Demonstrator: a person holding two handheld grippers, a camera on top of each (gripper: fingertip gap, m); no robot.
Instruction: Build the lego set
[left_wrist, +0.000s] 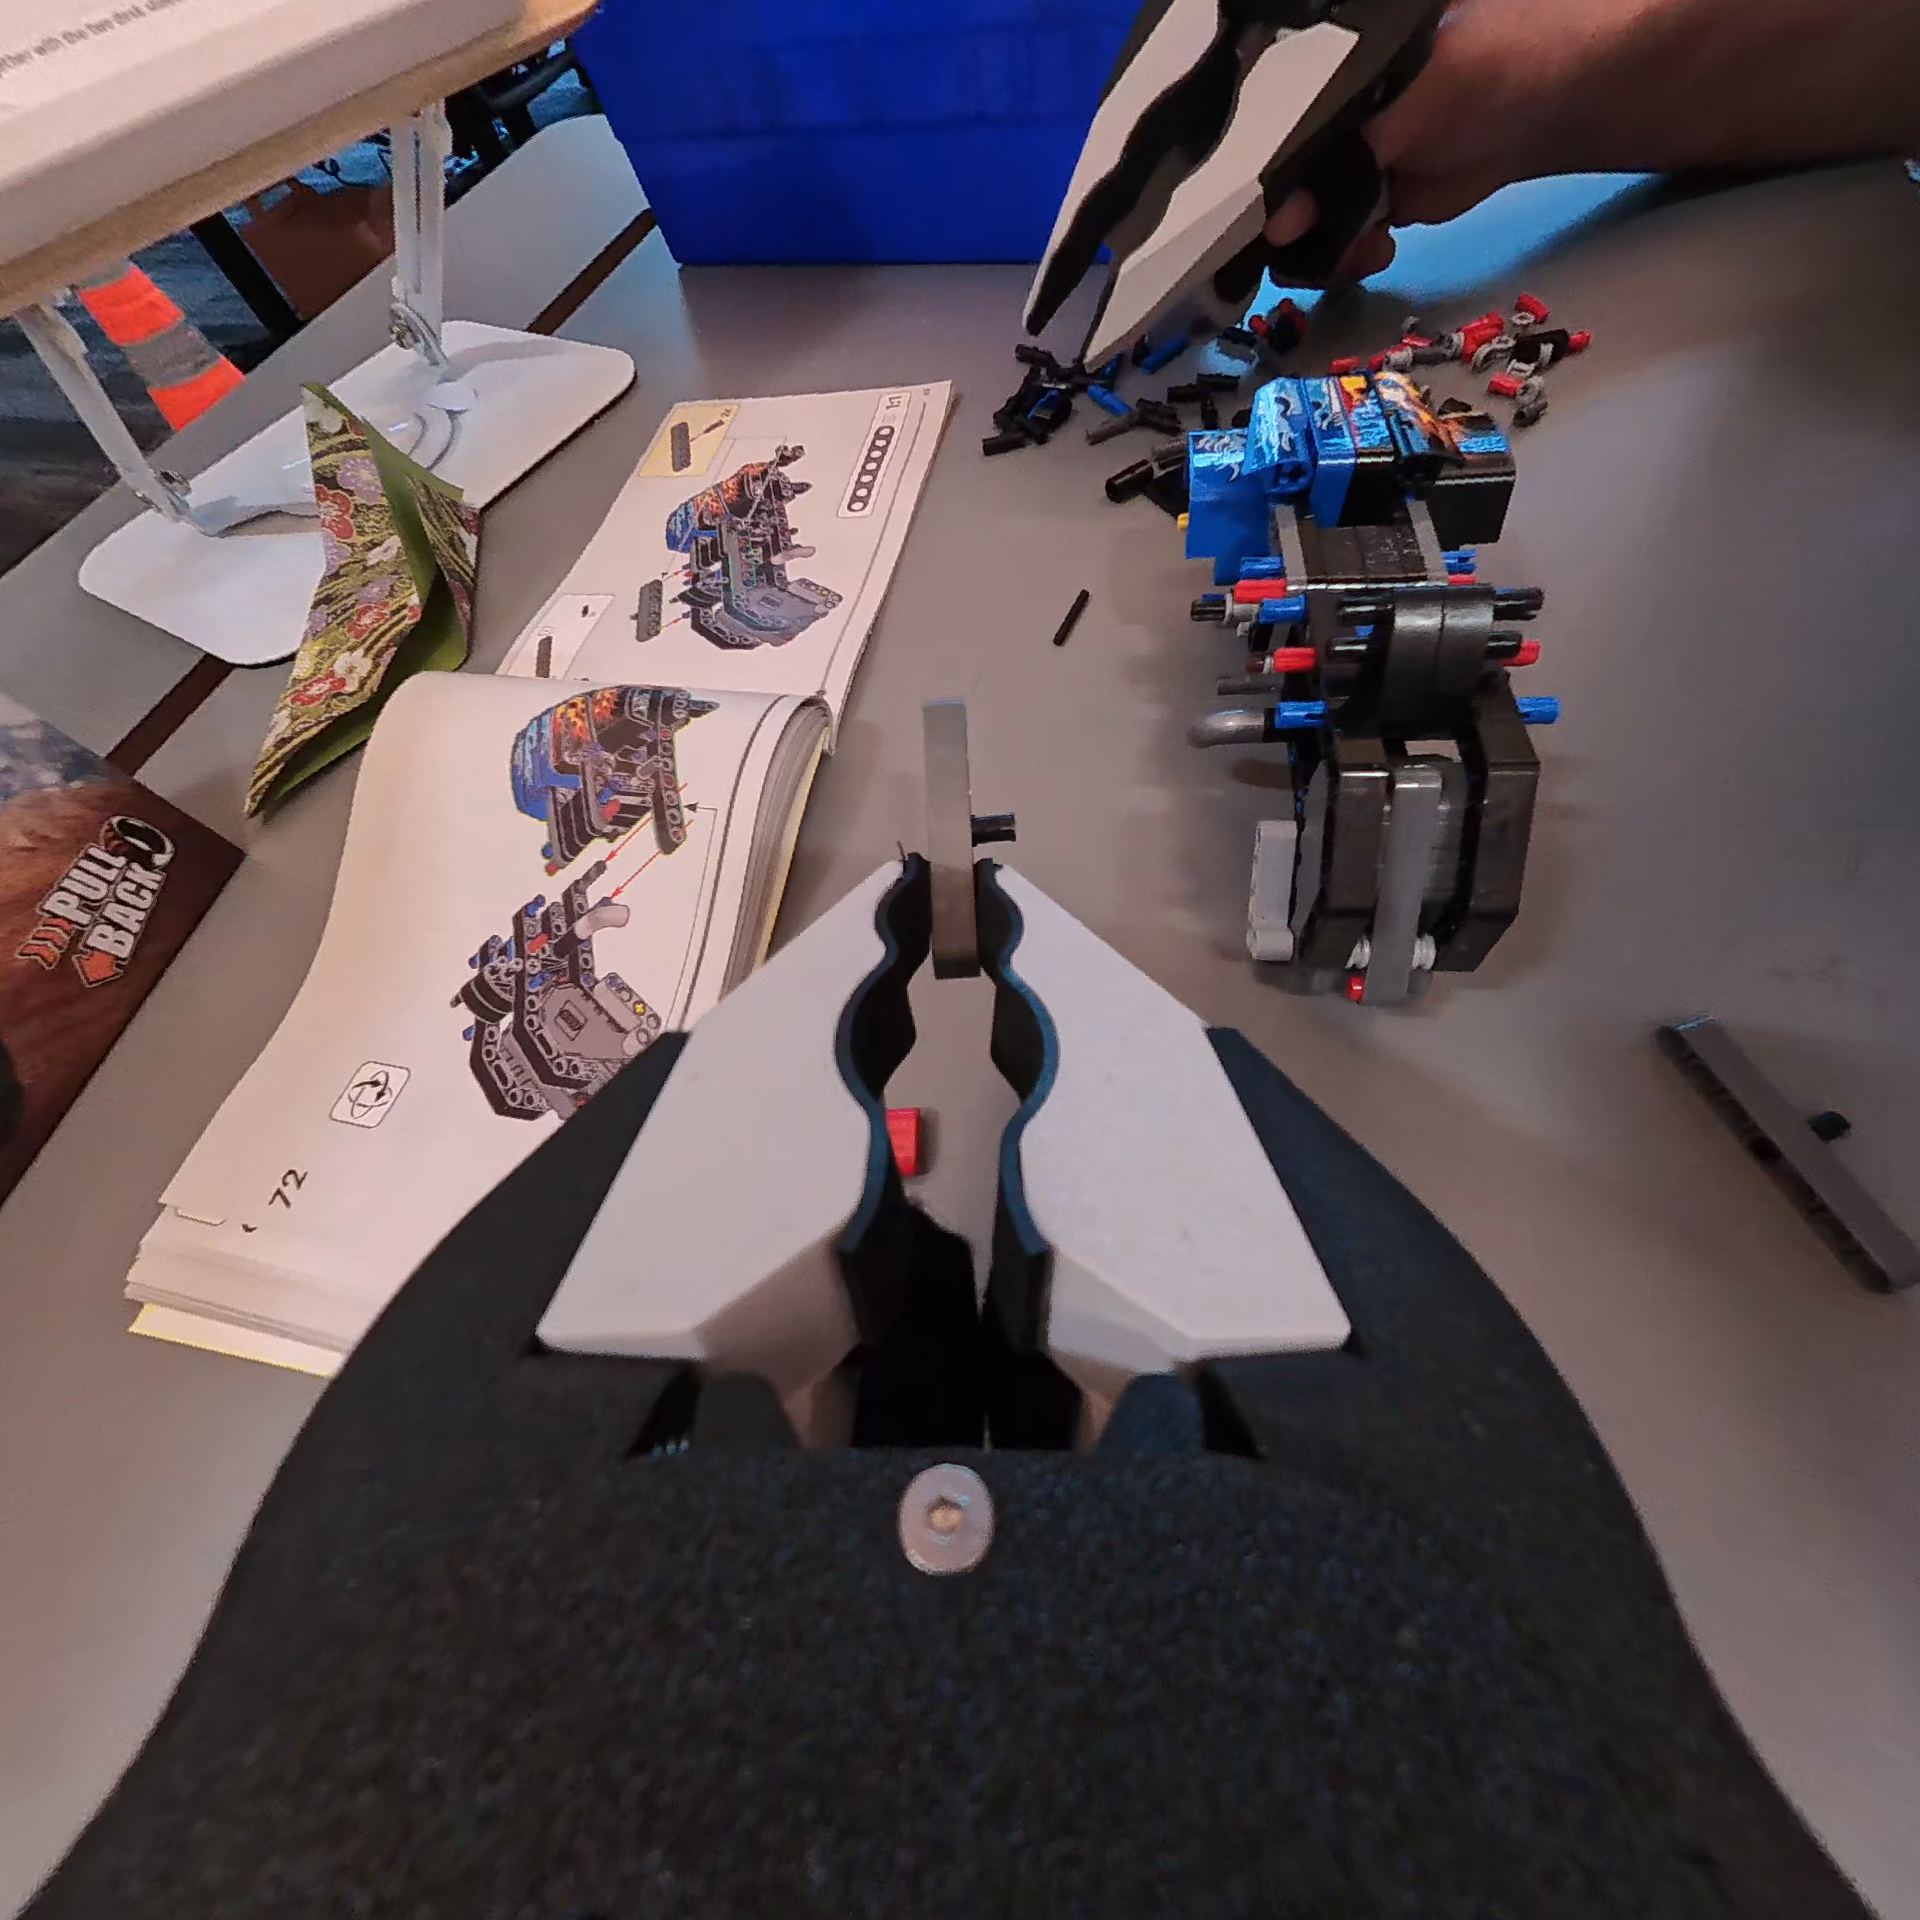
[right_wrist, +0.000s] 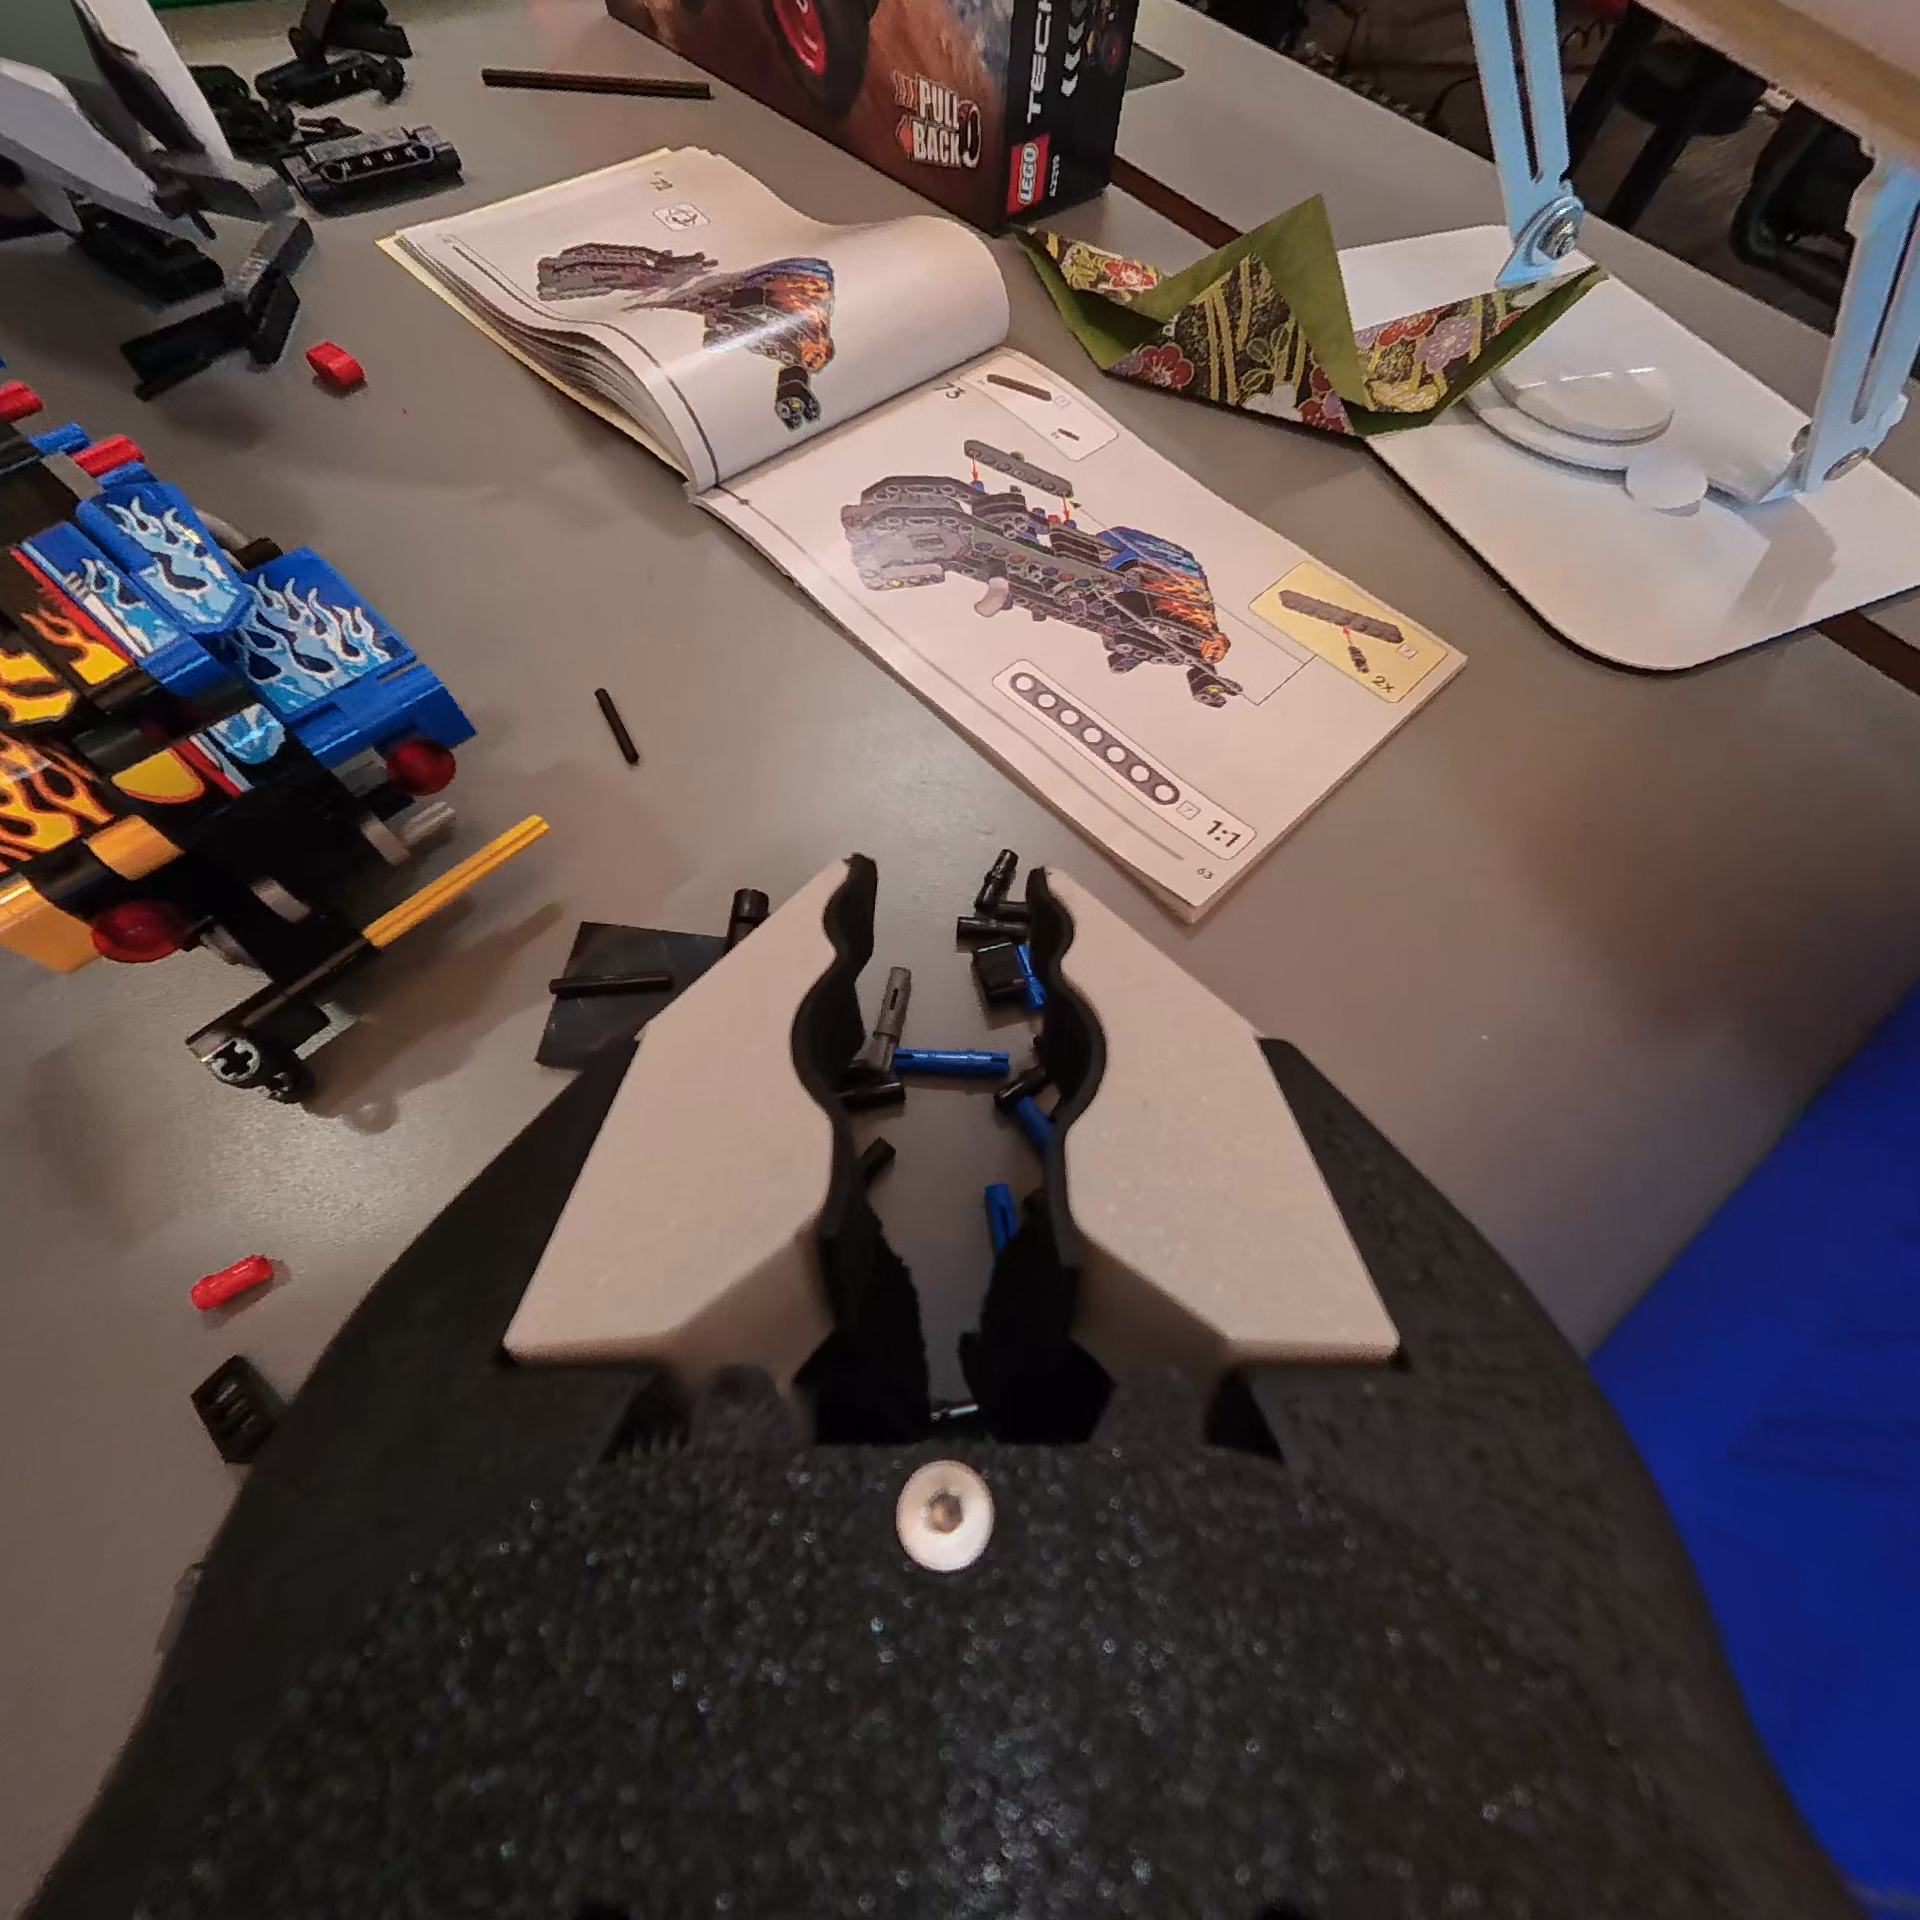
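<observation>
My left gripper (left_wrist: 948, 868) is shut on a grey beam (left_wrist: 948, 821) held edge-up, with a black pin (left_wrist: 994, 826) in its side. The part-built blue and black vehicle (left_wrist: 1371, 665) stands to the right; it also shows in the right wrist view (right_wrist: 197, 727) with flame stickers. A second grey beam (left_wrist: 1792, 1153) with a pin lies at the right. My right gripper (right_wrist: 951, 873) is open, low over a heap of black and blue pins (right_wrist: 987, 997). It shows in the left wrist view (left_wrist: 1070, 332) over the same pins (left_wrist: 1081, 400).
The open instruction booklet (left_wrist: 582, 852) lies left of the vehicle, also in the right wrist view (right_wrist: 935, 520). A white stand base (right_wrist: 1662, 540), folded patterned paper (right_wrist: 1278, 332), the set's box (right_wrist: 935, 94) and a blue bin (left_wrist: 852, 135) ring the table. Loose red parts (left_wrist: 1496, 348) lie behind the vehicle.
</observation>
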